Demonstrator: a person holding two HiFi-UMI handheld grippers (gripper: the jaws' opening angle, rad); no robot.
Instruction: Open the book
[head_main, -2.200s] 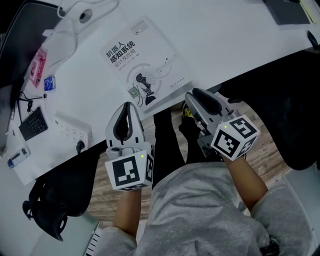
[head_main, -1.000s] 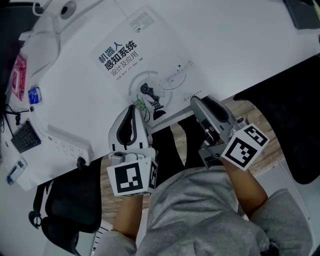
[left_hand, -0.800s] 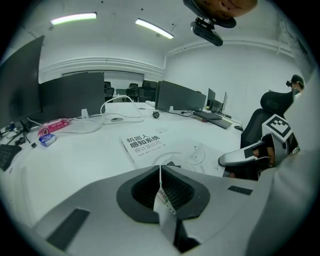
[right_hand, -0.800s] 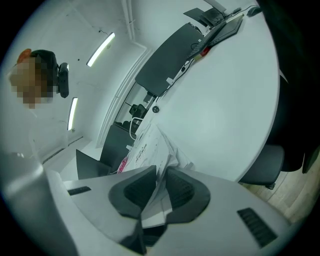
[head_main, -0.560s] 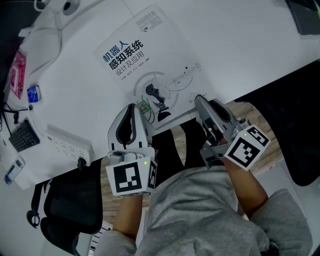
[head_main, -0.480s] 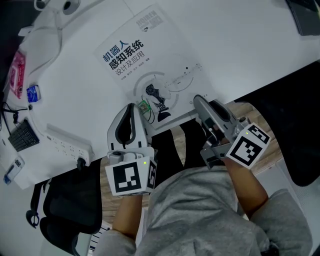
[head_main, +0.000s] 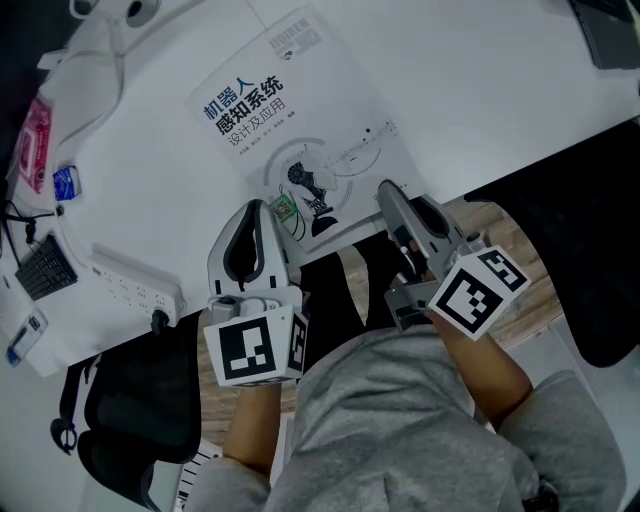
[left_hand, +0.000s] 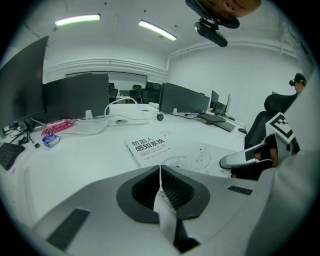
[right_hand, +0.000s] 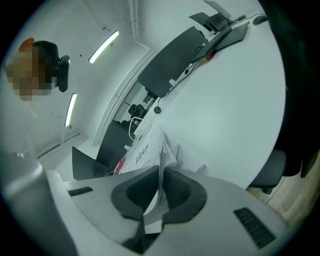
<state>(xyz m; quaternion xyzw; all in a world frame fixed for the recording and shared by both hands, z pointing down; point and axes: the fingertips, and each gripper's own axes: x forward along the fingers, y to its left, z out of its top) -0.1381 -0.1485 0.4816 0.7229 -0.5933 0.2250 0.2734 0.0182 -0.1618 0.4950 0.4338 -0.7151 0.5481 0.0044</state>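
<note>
The book (head_main: 290, 130) lies closed on the white table (head_main: 470, 110), with dark title print on its white cover. My right gripper (head_main: 385, 190) is at the book's near right corner. Its jaws are closing, with the cover's edge between them. In the right gripper view the cover (right_hand: 147, 145) curls up from between the right gripper (right_hand: 161, 167) jaws. My left gripper (head_main: 262, 205) rests at the book's near left corner, shut, beside a small green mark on the cover. In the left gripper view the book (left_hand: 150, 146) lies flat ahead of the left gripper (left_hand: 160, 167).
A white power strip (head_main: 135, 275), a small black keypad (head_main: 45, 268) and a pink packet (head_main: 33, 150) lie on the table's left. Monitors (left_hand: 75, 97) line the far side. A black chair (head_main: 130, 420) stands below the table edge, beside the person's legs.
The right gripper has come up to the book's near right corner and closed on the cover's edge. The left gripper has stayed at the near left corner.
</note>
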